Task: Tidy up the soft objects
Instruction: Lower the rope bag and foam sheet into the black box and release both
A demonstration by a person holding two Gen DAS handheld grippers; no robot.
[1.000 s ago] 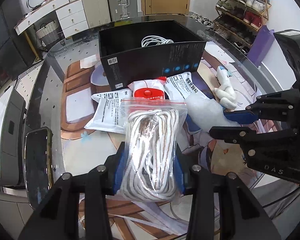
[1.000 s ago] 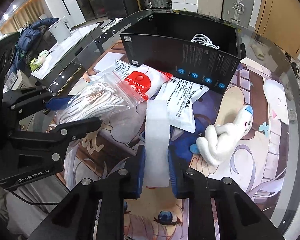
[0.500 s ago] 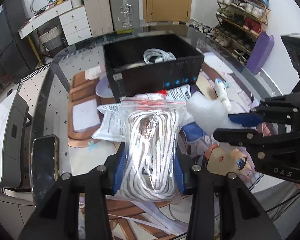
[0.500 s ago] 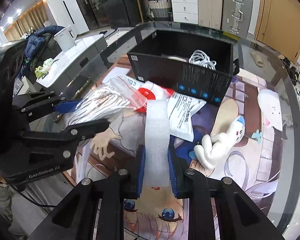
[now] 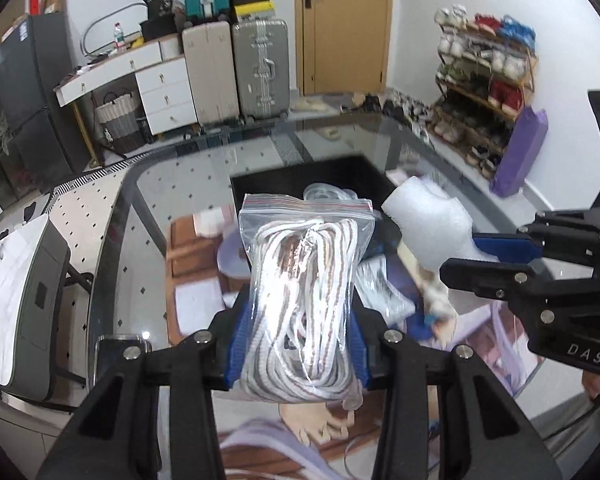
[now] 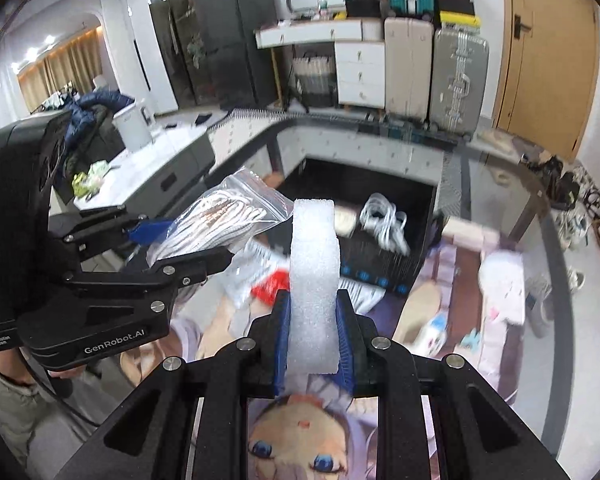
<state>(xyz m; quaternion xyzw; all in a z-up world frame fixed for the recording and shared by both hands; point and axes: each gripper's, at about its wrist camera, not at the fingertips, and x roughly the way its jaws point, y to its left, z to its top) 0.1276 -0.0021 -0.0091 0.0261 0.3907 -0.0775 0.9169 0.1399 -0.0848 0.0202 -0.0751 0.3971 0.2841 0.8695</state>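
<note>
My left gripper (image 5: 296, 344) is shut on a clear zip bag of white rope (image 5: 304, 296) and holds it in the air above the table; the bag also shows in the right wrist view (image 6: 220, 220). My right gripper (image 6: 314, 344) is shut on a white foam strip (image 6: 314, 276) that stands upright between its blue pads; the strip also shows in the left wrist view (image 5: 428, 224). A black open box (image 6: 384, 256) with a coil of white cable (image 6: 384, 220) inside lies ahead below both grippers. A white plush toy (image 6: 432, 332) lies on the table to the right.
White packets and a red-labelled bag (image 6: 268, 284) lie in front of the box on the printed mat (image 6: 300, 436). A phone (image 5: 120, 352) lies at the left table edge (image 5: 108, 248). Suitcases (image 5: 260, 68), drawers and a shoe rack (image 5: 484, 92) stand beyond the glass table.
Both grippers have risen well above the table with the rope bag and the foam strip held. The box and packets now lie lower and farther below.
</note>
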